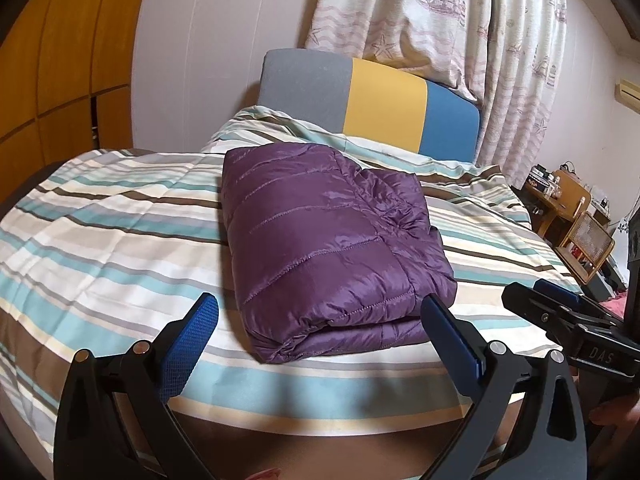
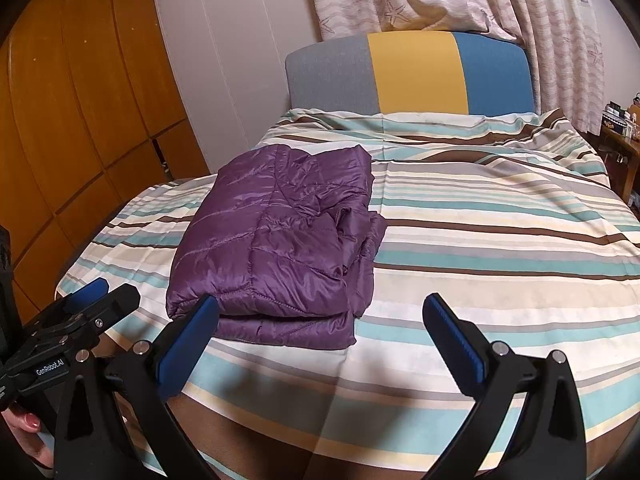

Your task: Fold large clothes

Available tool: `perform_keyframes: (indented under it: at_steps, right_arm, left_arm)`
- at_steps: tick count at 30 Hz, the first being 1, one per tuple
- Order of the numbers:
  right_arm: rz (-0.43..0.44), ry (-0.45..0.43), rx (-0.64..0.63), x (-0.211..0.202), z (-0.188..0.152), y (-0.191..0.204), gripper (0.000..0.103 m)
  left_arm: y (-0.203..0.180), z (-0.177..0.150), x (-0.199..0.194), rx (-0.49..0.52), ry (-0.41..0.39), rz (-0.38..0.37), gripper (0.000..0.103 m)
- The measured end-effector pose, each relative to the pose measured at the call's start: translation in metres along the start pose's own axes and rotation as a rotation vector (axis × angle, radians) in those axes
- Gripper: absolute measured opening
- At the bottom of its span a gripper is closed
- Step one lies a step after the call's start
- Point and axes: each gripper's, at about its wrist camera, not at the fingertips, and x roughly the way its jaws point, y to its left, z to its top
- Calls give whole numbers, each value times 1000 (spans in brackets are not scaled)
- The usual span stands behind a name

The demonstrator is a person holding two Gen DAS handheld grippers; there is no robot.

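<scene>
**Folded purple jacket on the striped bed, both tongs empty**

A purple quilted puffer jacket (image 1: 332, 240) lies folded into a thick rectangular bundle on the bed's striped duvet (image 1: 100, 220), which carries bands of teal, cream, grey and brown. In the left wrist view the bundle sits centred just beyond the left tongs (image 1: 320, 312), its near folded edge lying between the two blue-padded fingers (image 1: 192, 336). The jaws stand wide apart and hold nothing.

In the right wrist view the same jacket (image 2: 276, 240) lies to the left of centre; the right tongs (image 2: 320, 312) are likewise spread wide and empty, with the left finger's blue pad (image 2: 188, 344) overlapping the jacket's near corner in the picture; whether it touches the fabric I cannot tell.

Writing can be read on the tool bodies. The right tongs, seen at the right edge of the left wrist view (image 1: 560, 312), carry the white letters "DAS". The left tongs, seen at the left edge of the right wrist view (image 2: 80, 312), carry "GenRobot.AI". A hand (image 2: 24, 436) grips that tool below.

Behind the bed stands an upholstered headboard in grey, yellow and blue panels (image 1: 372, 108), under pale curtains printed with ships and starfish (image 1: 440, 20). Orange-brown wooden wardrobe doors (image 2: 80, 120) fill the left side.
</scene>
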Motion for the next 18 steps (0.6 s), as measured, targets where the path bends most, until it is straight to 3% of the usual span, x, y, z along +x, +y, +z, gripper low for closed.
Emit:
perform_keyframes:
  at_steps: [18]
  right_arm:
    - [4,-2,10,-2,-1,-3,101]
  left_arm:
    - [-12,-4,4,31,19,-19,100]
